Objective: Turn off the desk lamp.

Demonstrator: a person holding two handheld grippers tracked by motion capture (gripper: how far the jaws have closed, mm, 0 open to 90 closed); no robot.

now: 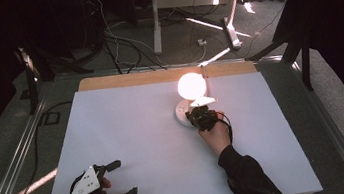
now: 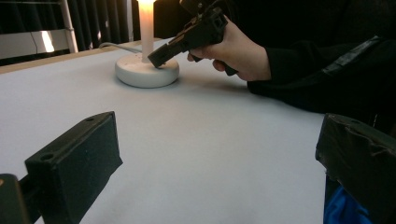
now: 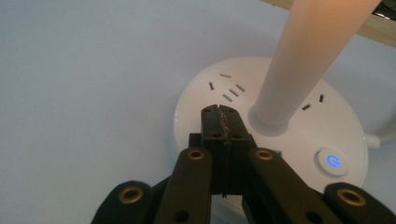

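Down at the near edge of the white table [image 1: 131,147], the left gripper [image 1: 118,179] rests with its jaws wide apart, holding nothing. Far across, the right gripper [image 3: 219,116] has its jaws pressed together, tips touching the round white lamp base [image 3: 205,100] beside the glowing lamp [image 1: 191,86] and a lit blue button [image 3: 332,161].

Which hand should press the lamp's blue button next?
Probably the right. The right gripper, jaws shut, already sits over the lamp base, with the button close beside it. The left gripper rests open far off near the table's front edge.
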